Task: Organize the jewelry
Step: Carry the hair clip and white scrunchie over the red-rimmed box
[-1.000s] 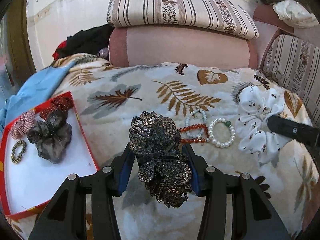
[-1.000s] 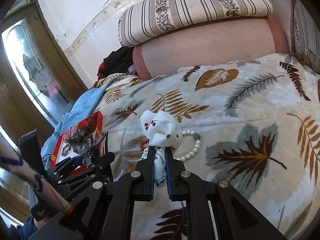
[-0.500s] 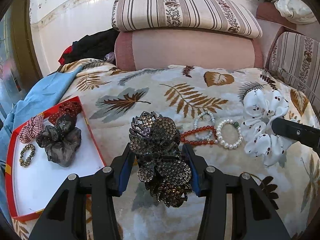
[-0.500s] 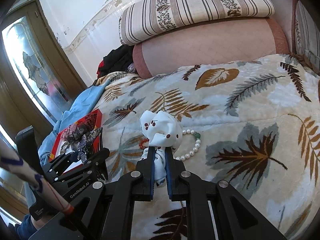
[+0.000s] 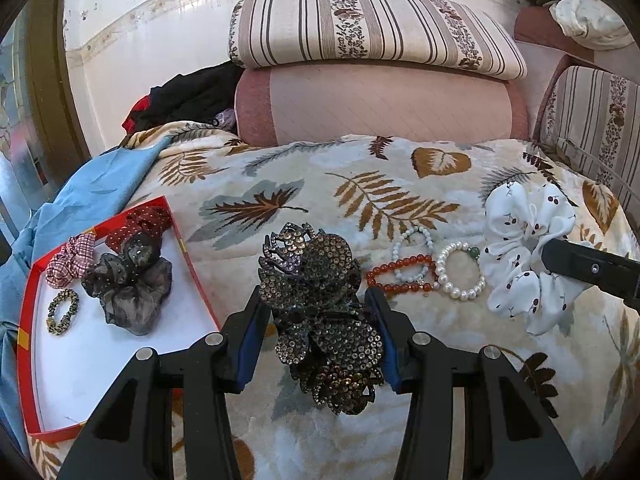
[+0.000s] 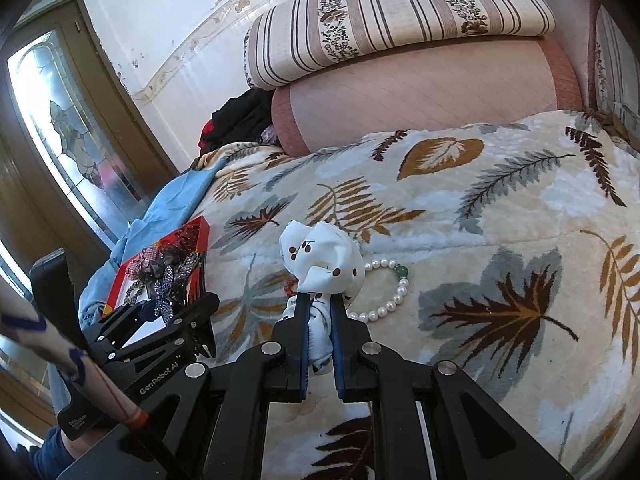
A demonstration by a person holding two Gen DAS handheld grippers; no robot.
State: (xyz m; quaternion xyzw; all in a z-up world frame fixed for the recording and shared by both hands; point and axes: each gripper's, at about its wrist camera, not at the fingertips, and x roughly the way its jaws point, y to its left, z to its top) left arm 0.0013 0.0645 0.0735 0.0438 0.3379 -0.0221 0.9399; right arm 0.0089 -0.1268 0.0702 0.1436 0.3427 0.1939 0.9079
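Observation:
My left gripper (image 5: 318,312) is shut on a dark rhinestone flower hair clip (image 5: 320,312) and holds it above the leaf-print blanket, just right of the red tray (image 5: 188,252). The tray holds several scrunchies (image 5: 128,292) and a small beaded band (image 5: 62,312). My right gripper (image 6: 320,316) is shut on a white cherry-print scrunchie (image 6: 324,264), also in the left wrist view (image 5: 520,264). A pearl bracelet (image 5: 460,276), a red bead bracelet (image 5: 400,278) and a white bead bracelet (image 5: 412,252) lie on the blanket between the grippers.
The leaf-print blanket (image 5: 360,184) covers the bed. A pink bolster (image 5: 376,108) with a striped pillow (image 5: 372,28) on it lies at the back. Blue cloth (image 5: 92,196) hangs off the left edge, by a glass door (image 6: 68,148).
The left gripper with the hair clip has drawn back and risen a little, so the tray and bracelets sit further into view. The right gripper still holds the white scrunchie in place.

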